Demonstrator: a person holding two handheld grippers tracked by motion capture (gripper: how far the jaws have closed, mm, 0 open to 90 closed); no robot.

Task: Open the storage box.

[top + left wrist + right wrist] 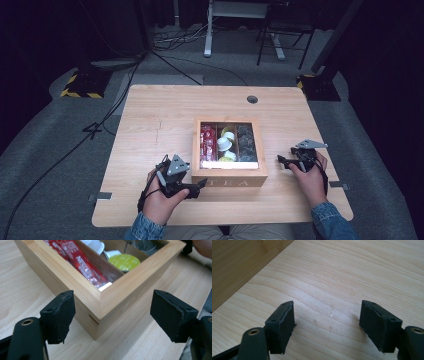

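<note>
— So how far along is it?
— Barely: left gripper has its jaws apart, straddling the near left corner of the box without touching.
— And the right gripper?
— Apart too, empty, by the table's right edge. Box sits mid-table; everything's left.

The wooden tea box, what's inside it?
The wooden tea box holds red sachets left, white and yellow-lidded capsules in the middle, dark items right. Anything beneath those layers is covered.
</note>
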